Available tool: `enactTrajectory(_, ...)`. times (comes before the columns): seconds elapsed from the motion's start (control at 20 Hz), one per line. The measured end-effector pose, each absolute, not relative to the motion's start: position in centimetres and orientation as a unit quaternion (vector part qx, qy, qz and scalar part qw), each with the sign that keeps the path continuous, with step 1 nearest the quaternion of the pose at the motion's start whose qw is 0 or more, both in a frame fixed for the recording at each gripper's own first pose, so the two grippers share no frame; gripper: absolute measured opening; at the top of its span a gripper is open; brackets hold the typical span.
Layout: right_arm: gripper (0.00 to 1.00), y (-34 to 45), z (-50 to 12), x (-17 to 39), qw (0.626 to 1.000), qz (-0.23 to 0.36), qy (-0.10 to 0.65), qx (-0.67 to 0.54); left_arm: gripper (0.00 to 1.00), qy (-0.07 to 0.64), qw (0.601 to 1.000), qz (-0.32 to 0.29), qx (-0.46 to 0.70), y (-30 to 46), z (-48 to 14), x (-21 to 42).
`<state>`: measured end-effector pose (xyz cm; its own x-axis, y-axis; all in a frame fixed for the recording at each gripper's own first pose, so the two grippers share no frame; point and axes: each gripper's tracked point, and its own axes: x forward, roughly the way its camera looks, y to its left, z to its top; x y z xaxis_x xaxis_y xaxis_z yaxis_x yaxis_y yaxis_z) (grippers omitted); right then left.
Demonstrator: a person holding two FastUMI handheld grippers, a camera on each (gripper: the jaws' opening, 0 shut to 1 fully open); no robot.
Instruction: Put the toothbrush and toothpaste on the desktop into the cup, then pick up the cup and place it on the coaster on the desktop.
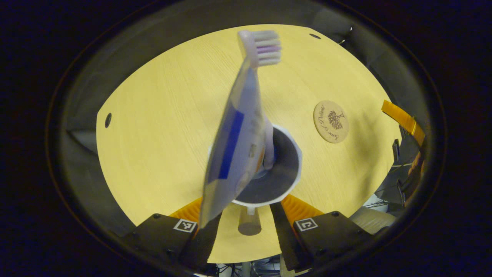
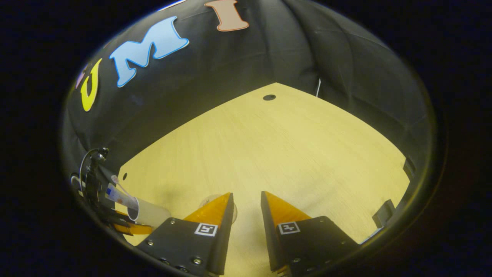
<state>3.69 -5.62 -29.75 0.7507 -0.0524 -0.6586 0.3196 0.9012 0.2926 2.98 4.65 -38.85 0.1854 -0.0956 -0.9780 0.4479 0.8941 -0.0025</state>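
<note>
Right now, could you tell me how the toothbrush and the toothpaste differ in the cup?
The toothpaste is a broad, flat tube with a blue stripe; the toothbrush is slim and ends in bristles. The toothbrush reaches past the toothpaste's end. Both stand leaning in the white cup, between the left gripper's fingers.

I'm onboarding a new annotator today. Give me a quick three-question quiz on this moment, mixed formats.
1. True or false: the toothbrush and toothpaste are already in the cup.
2. The coaster is: A) under the cup, B) bare on the desktop, apart from the cup, C) in the right gripper.
3. Fill in: the left gripper has its fingers on either side of the ____.

Key: 1 true; 2 B; 3 cup.
</note>
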Motion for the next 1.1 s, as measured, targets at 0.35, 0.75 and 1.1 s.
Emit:
enactTrajectory(0.35, 0.42, -5.4, -30.9, 4.0, 0.907, -0.093, 0.356, 0.205, 0.36, 0.623, 0.753, -0.172, 0.125, 4.4, -39.7, 2.6)
enactTrajectory(0.75, 0.42, -5.8, -31.0, 4.0, 0.903, -0.094, 0.359, 0.216, 0.31, 0.614, 0.761, -0.166, 0.123, 3.7, -39.3, 2.2)
enactTrajectory(1.1, 0.42, -6.3, -31.3, 3.4, 0.902, -0.094, 0.356, 0.226, 0.33, 0.594, 0.768, -0.189, 0.148, 0.5, -37.6, 2.4)
